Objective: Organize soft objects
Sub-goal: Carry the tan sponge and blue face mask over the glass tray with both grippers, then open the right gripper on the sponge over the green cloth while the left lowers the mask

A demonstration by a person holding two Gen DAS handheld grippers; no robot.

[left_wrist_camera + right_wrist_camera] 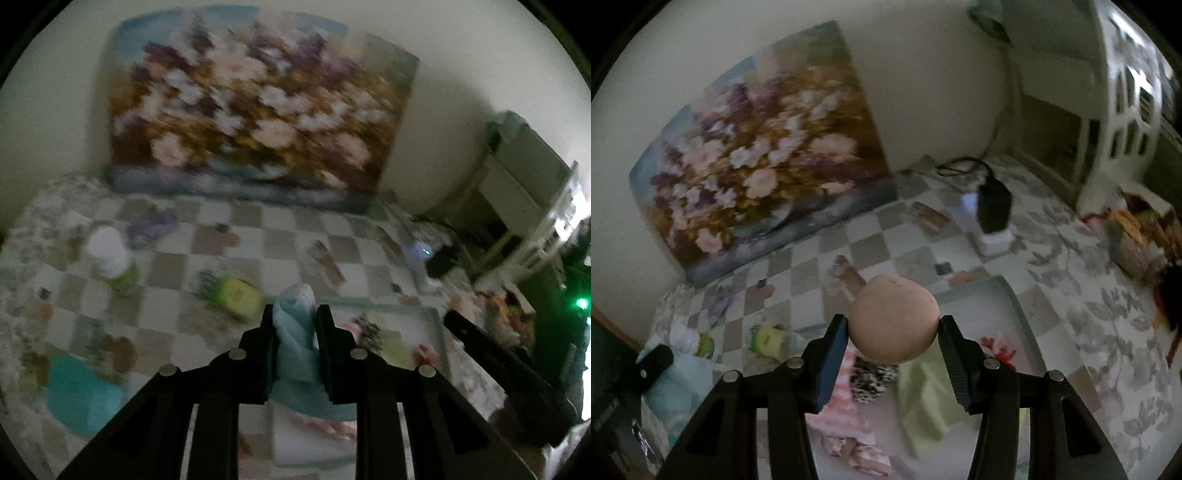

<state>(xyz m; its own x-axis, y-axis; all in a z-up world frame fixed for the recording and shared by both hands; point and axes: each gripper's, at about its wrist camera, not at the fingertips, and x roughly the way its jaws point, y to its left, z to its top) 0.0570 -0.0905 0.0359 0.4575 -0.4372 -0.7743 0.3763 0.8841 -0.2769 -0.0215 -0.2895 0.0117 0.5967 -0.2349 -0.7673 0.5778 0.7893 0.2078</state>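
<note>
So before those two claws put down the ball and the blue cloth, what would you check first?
1. Left gripper clamped on the light blue cloth: ok.
2. Right gripper pinching the peach ball on both sides: ok.
3. Tray below the ball, ready to receive: ok.
4. Free room in the tray: not ok, the green cloth, pink cloth and speckled item already fill much of it.
5. Grippers clear of each other: ok, they are apart.
6. Where the blue cloth belongs: cannot tell.
</note>
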